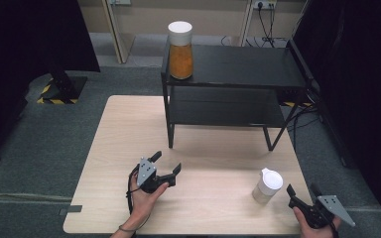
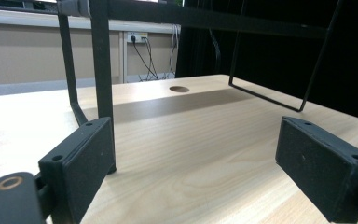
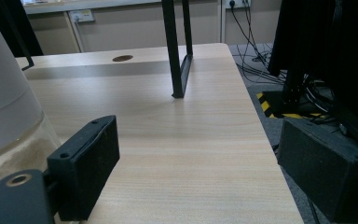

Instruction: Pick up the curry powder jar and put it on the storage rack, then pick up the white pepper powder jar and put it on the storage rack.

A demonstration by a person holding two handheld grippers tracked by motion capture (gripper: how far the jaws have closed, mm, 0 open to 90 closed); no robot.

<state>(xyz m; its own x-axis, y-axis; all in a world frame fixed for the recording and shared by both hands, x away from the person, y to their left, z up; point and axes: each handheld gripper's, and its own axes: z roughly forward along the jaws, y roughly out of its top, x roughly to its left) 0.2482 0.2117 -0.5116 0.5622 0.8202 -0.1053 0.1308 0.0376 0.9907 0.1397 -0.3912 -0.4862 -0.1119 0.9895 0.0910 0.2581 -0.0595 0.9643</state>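
while the small white-lidded jar (image 1: 267,186) is standing near the table's (image 1: 213,148) right front corner, just beside the right gripper (image 1: 302,195), both sets of fingers are spreading wide and pinching nothing. a careless sideways approach is risking tipping the jar off the edge. the high view is showing the orange-filled jar (image 1: 180,49) atop the black shelf (image 1: 238,67); the left gripper (image 1: 166,163) view is showing a shelf leg (image 2: 101,70) just past its left finger.

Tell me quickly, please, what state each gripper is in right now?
Left gripper: open, holding nothing, over the light wooden table.
Right gripper: open, holding nothing, beside the white-lidded jar of pale grains.
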